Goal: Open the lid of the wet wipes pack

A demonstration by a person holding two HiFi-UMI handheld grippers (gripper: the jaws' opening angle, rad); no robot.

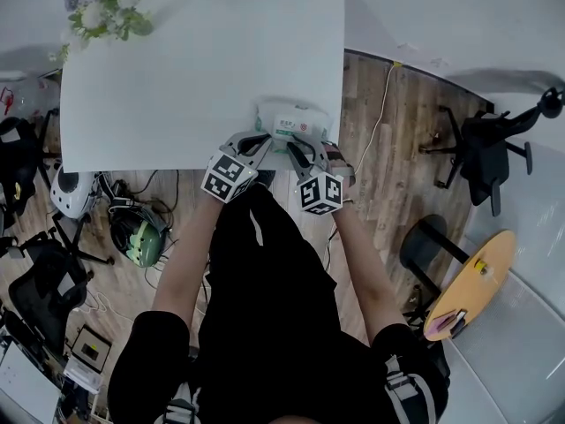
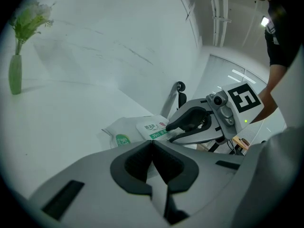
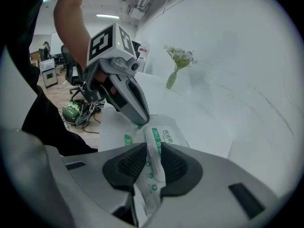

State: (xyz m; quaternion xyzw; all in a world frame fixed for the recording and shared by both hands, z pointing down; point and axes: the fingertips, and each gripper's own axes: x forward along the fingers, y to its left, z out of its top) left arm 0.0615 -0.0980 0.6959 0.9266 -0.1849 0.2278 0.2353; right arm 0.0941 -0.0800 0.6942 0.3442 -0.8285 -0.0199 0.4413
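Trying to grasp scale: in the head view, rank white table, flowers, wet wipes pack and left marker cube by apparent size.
1. White table
2. Flowers and wet wipes pack: about alike; pack partly covered
3. Left marker cube, though nearest the camera

Left arm [image 1: 187, 253] and right arm [image 1: 360, 259] reach forward. The left gripper [image 2: 152, 143] has its jaws pressed together on nothing. Just beside it, the right gripper [image 3: 153, 150] pinches the wipes pack [image 3: 166, 136].
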